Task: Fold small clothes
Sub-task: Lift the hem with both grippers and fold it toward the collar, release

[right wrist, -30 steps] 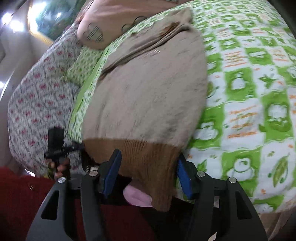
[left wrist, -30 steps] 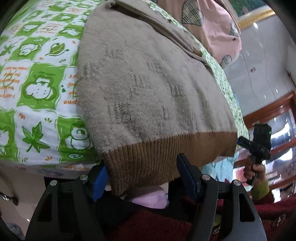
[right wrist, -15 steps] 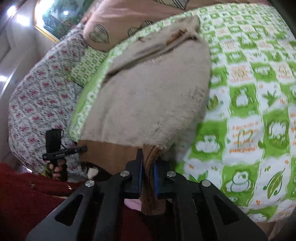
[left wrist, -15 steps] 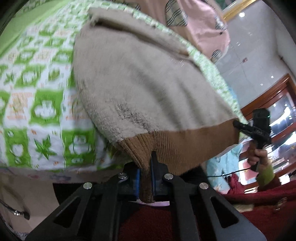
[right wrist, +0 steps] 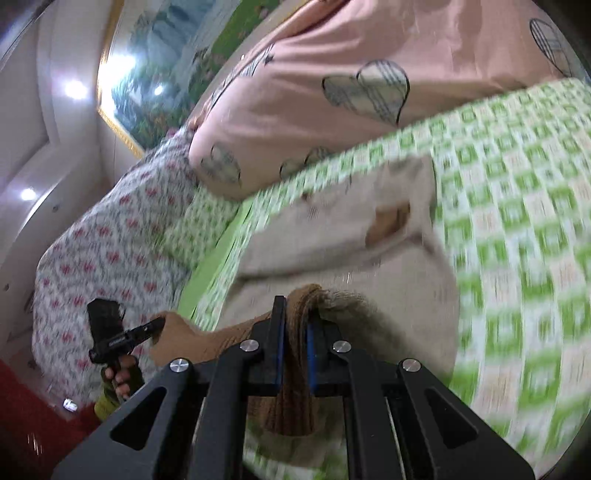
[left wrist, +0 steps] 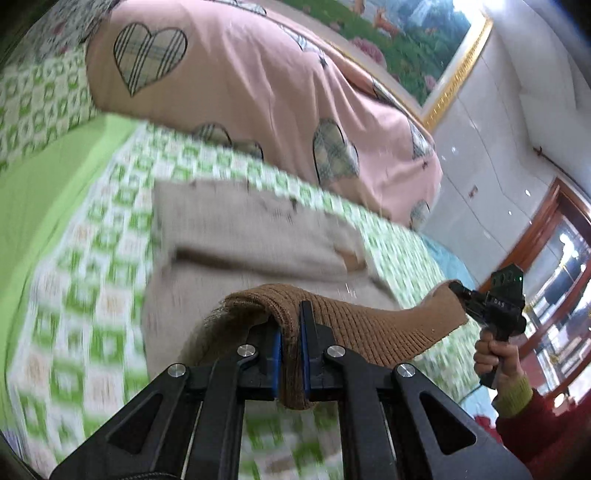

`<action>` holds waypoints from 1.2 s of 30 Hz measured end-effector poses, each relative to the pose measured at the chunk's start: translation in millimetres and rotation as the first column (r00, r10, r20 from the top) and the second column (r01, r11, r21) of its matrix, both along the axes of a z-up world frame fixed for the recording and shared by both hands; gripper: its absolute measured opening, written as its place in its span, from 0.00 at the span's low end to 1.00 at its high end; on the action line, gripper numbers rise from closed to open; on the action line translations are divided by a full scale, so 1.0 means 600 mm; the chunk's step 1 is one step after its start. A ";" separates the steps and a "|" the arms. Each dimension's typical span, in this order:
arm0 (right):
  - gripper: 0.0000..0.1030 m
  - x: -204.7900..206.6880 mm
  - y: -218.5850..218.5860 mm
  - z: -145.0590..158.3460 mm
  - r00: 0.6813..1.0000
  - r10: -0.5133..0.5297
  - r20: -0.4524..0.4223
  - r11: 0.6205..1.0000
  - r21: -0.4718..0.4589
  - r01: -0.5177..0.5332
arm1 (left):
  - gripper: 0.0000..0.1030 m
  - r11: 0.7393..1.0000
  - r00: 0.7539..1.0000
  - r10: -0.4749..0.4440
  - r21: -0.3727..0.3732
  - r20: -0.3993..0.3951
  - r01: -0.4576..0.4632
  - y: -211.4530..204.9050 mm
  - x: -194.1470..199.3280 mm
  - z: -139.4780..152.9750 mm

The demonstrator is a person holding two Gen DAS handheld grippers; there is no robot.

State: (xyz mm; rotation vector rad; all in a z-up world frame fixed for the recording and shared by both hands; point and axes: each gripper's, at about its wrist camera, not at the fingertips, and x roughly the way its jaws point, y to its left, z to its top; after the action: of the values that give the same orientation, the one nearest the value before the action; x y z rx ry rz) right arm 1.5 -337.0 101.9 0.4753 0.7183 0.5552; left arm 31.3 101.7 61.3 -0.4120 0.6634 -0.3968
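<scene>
Lifted since a second ago, the sweater's brown hem now hangs above the beige sweater on the bed, toward 12 o'clock; left tongs and right tongs each pinch it tight.

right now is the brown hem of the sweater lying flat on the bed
No, the left tongs are shut on the brown hem, holding it raised above the sweater.

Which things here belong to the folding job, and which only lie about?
Job: beige sweater, its brown hem, left gripper, right gripper.
Lying about: pink heart quilt, green checked sheet, floral cover, framed painting.
</scene>
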 end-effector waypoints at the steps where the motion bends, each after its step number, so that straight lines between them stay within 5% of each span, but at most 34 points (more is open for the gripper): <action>1: 0.10 0.025 0.002 0.001 1.000 -0.013 0.004 1.000 -0.002 0.013 | 0.06 1.000 1.000 0.011 -0.002 0.008 -0.011 0.004 0.033 0.004; 10: 0.10 0.238 0.021 -0.026 0.993 -0.113 -0.015 0.990 -0.085 0.112 | 0.06 0.996 0.998 0.061 0.065 -0.005 -0.061 0.021 0.251 -0.007; 19: 0.10 0.345 0.041 -0.128 0.973 -0.197 -0.123 0.958 -0.237 0.164 | 0.07 0.986 0.978 0.126 0.125 -0.164 -0.106 0.032 0.404 -0.129; 24: 0.20 0.341 0.024 -0.147 0.958 -0.226 -0.175 0.958 -0.221 0.185 | 0.17 0.989 0.973 0.126 0.103 -0.195 -0.108 0.035 0.386 -0.137; 29: 0.38 0.272 0.023 -0.106 0.967 -0.239 -0.085 0.946 -0.246 0.212 | 0.34 0.994 0.983 0.049 0.102 -0.179 -0.031 -0.004 0.293 -0.117; 32: 0.38 0.239 0.085 -0.111 0.993 -0.073 -0.087 0.959 -0.278 0.046 | 0.34 0.993 0.977 -0.033 0.108 -0.210 0.057 -0.058 0.268 -0.135; 36: 0.38 0.238 0.175 -0.141 0.979 0.154 -0.132 0.920 -0.342 -0.191 | 0.32 0.983 0.968 -0.055 0.156 -0.245 0.095 -0.100 0.288 -0.161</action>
State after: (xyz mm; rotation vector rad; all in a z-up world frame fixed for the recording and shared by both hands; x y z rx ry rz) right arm 144.4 -231.7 17.2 0.1047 0.9444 0.5540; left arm 204.0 41.8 -35.6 -0.2770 0.9433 -0.3632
